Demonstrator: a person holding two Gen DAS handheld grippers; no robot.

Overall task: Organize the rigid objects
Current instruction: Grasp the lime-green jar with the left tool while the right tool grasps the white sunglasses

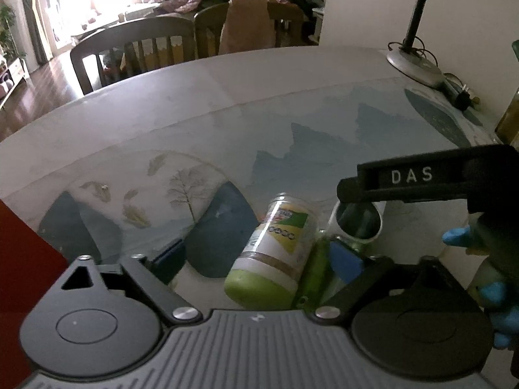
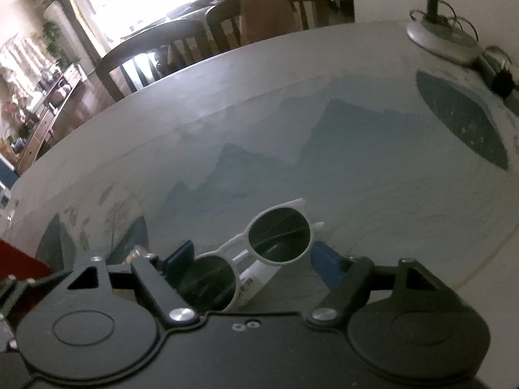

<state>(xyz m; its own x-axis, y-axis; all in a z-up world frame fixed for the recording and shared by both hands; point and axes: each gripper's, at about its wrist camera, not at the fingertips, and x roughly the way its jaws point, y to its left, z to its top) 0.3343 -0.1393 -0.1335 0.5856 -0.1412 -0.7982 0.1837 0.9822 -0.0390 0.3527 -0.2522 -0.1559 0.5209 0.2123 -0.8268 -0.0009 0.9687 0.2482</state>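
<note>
A jar with a green lid and a green and white label (image 1: 279, 253) lies between the blue-padded fingers of my left gripper (image 1: 256, 259), which is shut on it. A pair of white-framed round sunglasses (image 2: 256, 253) with a paper tag sits between the pads of my right gripper (image 2: 256, 256), which is shut on it above the table (image 2: 356, 168). The sunglasses also show in the left wrist view (image 1: 358, 223), just right of the jar, under the black right gripper body marked DAS (image 1: 412, 175).
A desk lamp base (image 1: 415, 61) with its cord and a dark plug (image 1: 464, 99) stand at the table's far right corner. Wooden chairs (image 1: 136, 52) stand behind the far edge. A red object (image 1: 22, 253) is at the left edge.
</note>
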